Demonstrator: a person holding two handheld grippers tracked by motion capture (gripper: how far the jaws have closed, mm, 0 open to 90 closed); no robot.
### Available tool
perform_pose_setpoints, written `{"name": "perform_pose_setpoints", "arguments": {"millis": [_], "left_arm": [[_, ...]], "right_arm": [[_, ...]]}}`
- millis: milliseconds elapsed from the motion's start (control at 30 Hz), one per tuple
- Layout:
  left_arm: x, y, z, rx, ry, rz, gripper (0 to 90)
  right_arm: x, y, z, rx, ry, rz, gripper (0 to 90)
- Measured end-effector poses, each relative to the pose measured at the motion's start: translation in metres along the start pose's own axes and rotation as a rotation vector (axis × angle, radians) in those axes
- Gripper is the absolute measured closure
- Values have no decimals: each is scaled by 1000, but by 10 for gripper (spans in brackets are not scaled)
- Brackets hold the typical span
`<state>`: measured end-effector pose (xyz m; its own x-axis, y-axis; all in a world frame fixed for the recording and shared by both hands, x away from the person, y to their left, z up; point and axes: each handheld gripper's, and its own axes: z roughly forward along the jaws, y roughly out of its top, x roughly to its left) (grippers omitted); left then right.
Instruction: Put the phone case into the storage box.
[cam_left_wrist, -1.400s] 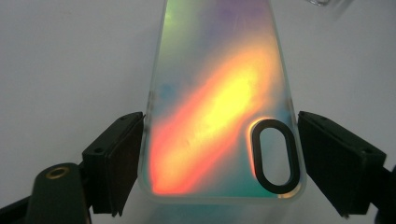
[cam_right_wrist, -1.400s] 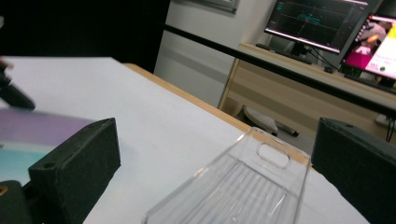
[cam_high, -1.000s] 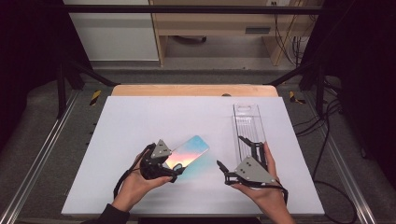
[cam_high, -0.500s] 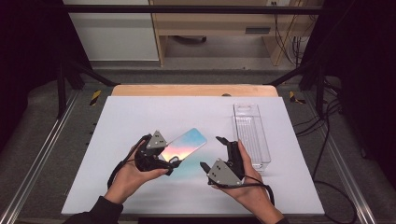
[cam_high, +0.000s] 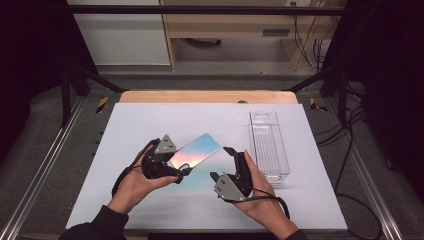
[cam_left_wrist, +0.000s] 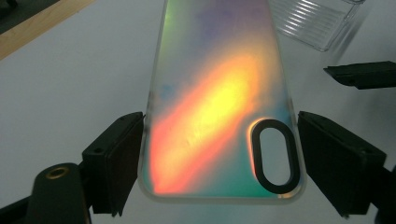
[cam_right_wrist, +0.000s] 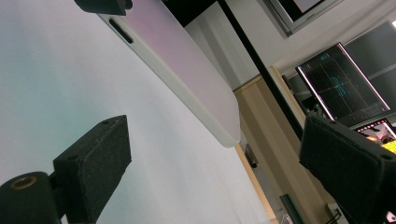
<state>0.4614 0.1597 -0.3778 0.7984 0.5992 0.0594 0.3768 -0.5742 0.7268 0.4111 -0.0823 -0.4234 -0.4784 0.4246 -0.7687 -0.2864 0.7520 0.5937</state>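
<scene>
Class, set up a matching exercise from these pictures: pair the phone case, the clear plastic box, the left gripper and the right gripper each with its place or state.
Things:
1. phone case
2. clear plastic box
3. left gripper
4. right gripper

States:
A. open, with nothing between its fingers
B. stands on the table at the right, apart from both hands
C. closed on the case's camera-hole end
D. rainbow sheen, lifted at a tilt

Pairs: 1-D, 2-B, 3-C, 4-A

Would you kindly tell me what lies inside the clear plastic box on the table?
The clear plastic box looks empty; its ribbed bottom shows through the walls. Nothing covers it, though glare near its front end hides small detail.
</scene>
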Motion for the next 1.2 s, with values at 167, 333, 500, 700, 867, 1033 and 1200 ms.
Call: {"name": "perform_pose_setpoints", "arguments": {"millis": [167, 333, 500, 700, 867, 1033, 1200], "left_arm": [[0, 0, 2, -5, -11, 0, 169], [0, 1, 4, -1, -17, -3, 169], [-1, 2, 4, 3, -28, -3, 169], [0, 4, 5, 11, -36, -1, 169], [-1, 5, 4, 17, -37, 3, 169], [0, 6, 3, 22, -40, 5, 169], [1, 9, 2, 30, -41, 15, 170]], "right_arm": [[3, 0, 2, 0, -7, -21, 166], [7, 3, 2, 3, -17, -48, 216], [11, 4, 3, -1, -15, -74, 264], [16, 7, 11, -6, -7, -133, 298], [24, 12, 15, -13, 8, -166, 345], [27, 15, 17, -22, 12, -187, 378], [28, 19, 19, -19, 9, -226, 428]]}}
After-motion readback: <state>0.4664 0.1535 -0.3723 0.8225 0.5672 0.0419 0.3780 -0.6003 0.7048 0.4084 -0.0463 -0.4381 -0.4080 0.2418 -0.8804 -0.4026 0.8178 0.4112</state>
